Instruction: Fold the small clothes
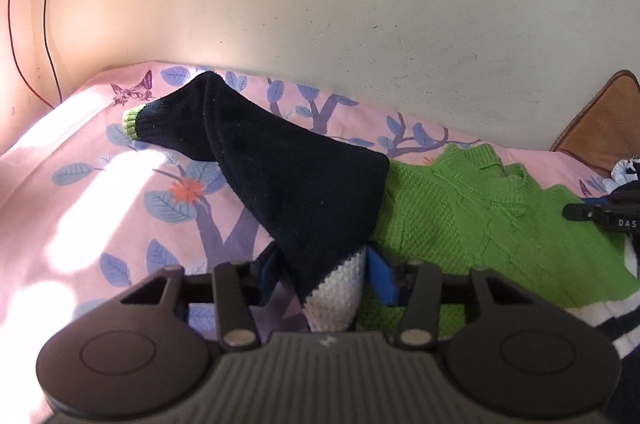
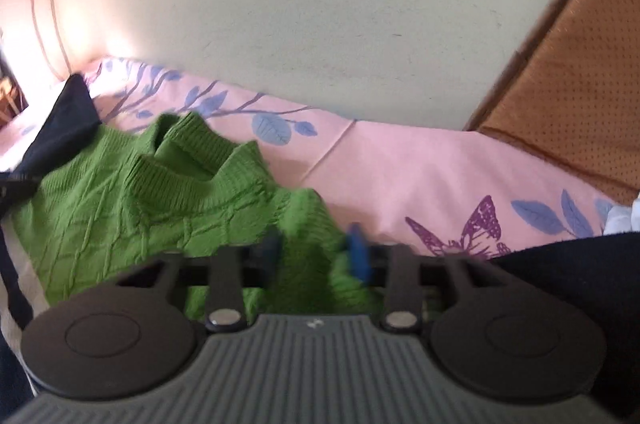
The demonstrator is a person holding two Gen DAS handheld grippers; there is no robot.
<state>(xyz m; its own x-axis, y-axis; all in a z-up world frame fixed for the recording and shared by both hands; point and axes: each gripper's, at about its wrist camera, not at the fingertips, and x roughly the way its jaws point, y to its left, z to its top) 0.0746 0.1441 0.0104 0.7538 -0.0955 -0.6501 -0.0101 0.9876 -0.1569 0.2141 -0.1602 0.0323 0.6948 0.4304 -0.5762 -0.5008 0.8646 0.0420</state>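
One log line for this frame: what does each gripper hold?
left gripper: shut on navy sleeve | right gripper: shut on green shoulder | sweater: on pink sheet, unfolded

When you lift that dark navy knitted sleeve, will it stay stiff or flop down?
Probably flop: the dark navy knitted sleeve already bends and drapes from the left gripper over the pink leaf-print bedsheet. It likely won't slip, since the knit looks fuzzy.
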